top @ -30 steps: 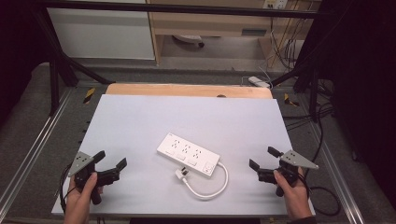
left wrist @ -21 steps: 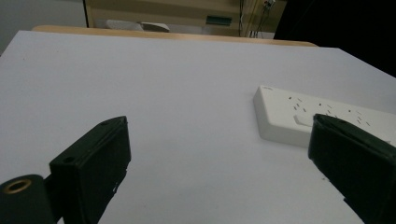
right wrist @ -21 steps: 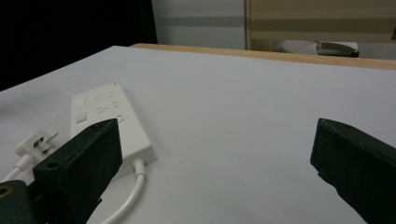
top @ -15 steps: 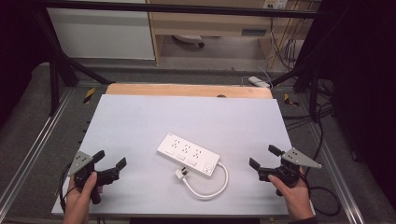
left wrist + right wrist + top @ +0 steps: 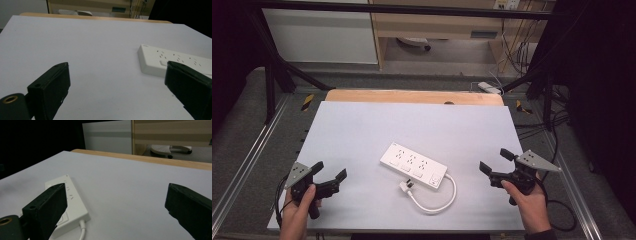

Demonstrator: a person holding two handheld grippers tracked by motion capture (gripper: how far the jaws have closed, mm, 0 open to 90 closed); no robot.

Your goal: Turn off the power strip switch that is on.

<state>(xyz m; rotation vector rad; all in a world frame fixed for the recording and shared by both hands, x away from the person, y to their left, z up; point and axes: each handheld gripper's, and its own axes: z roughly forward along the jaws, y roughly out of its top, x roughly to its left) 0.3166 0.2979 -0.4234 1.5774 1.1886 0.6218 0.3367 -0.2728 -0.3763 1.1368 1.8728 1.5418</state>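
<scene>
Plainly, both tongs stood wide open and held nothing. In the high view the left gripper [image 5: 330, 179] hovered over the near left corner of the pale grey table top [image 5: 362, 125], and the right gripper [image 5: 494, 162] hovered over the near right edge, each in a hand. Between them, well apart from both, lay the white rectangular plastic power strip [image 5: 413, 165], set at a slant near the middle of the table, with its white cord [image 5: 439, 202] looping round toward the near edge to a white plug [image 5: 406, 186] lying just beside the strip's near side.

The risk, as I judged it, lay in the strip's smooth, flat body: jaws closing across its slanted long side could skid it over the table rather than seize it. The loose cord could also drag or snag if one end was lifted alone.

The high view gave the whole cord loop and the plug. The left gripper view gave the strip's socket face [image 5: 175, 61] low and close, beyond its right jaw. The right gripper view showed the cord leaving the strip's end [image 5: 82, 230].
</scene>
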